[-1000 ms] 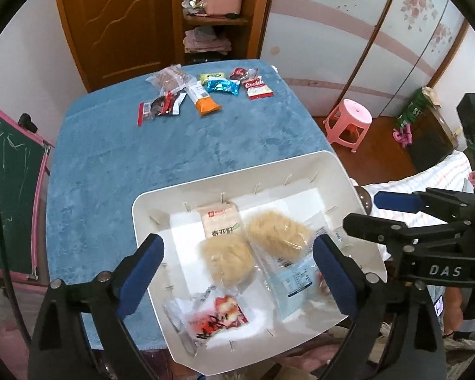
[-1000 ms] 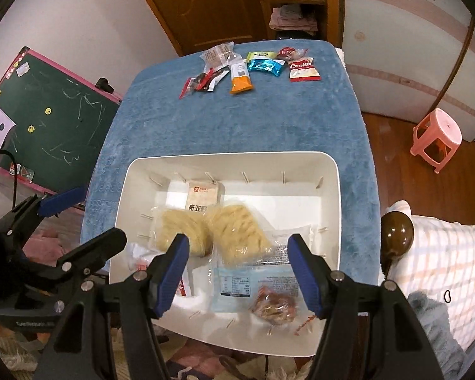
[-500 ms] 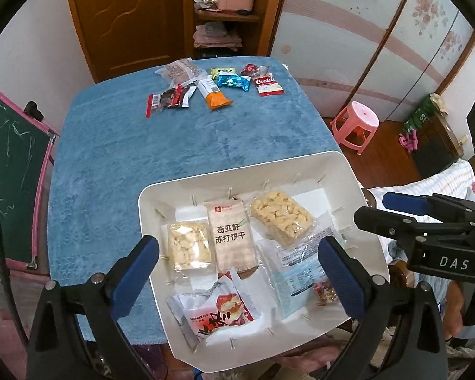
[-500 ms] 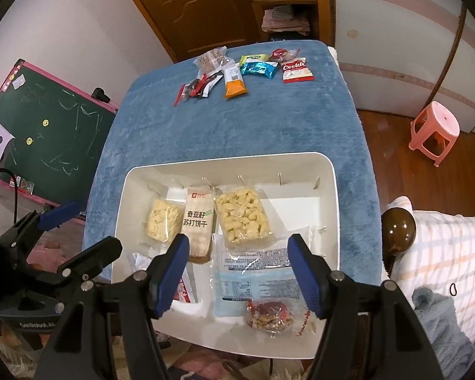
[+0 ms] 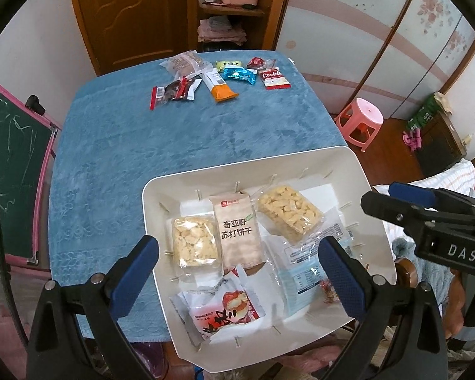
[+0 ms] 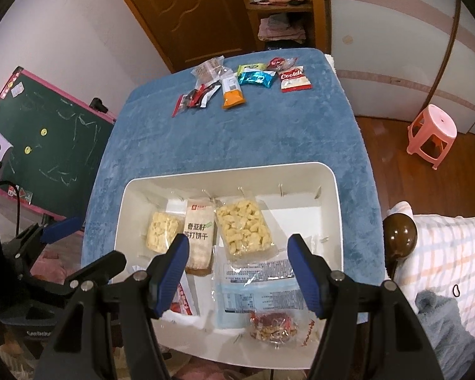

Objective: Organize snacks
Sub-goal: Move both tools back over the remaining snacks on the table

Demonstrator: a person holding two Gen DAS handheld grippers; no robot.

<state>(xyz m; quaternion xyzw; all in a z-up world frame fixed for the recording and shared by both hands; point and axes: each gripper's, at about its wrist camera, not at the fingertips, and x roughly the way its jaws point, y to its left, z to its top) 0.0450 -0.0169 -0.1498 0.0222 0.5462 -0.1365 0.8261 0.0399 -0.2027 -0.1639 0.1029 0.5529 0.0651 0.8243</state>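
Since a second ago the left claw (image 5: pixel 237 272) has widened and both views have steadied; both claws hang open and empty over the white bin (image 5: pixel 348 164) at the tabletop's (image 5: pixel 142 145) near edge. Right claw (image 6: pixel 237 272) matches. Judging by this, a packet was just dropped; next comes reaching the far-edge snack pile (image 5: pixel 218 79). Readable: "Cookie" (image 5: pixel 277 79), "苏打饼干" (image 5: pixel 237 231), "DAS".
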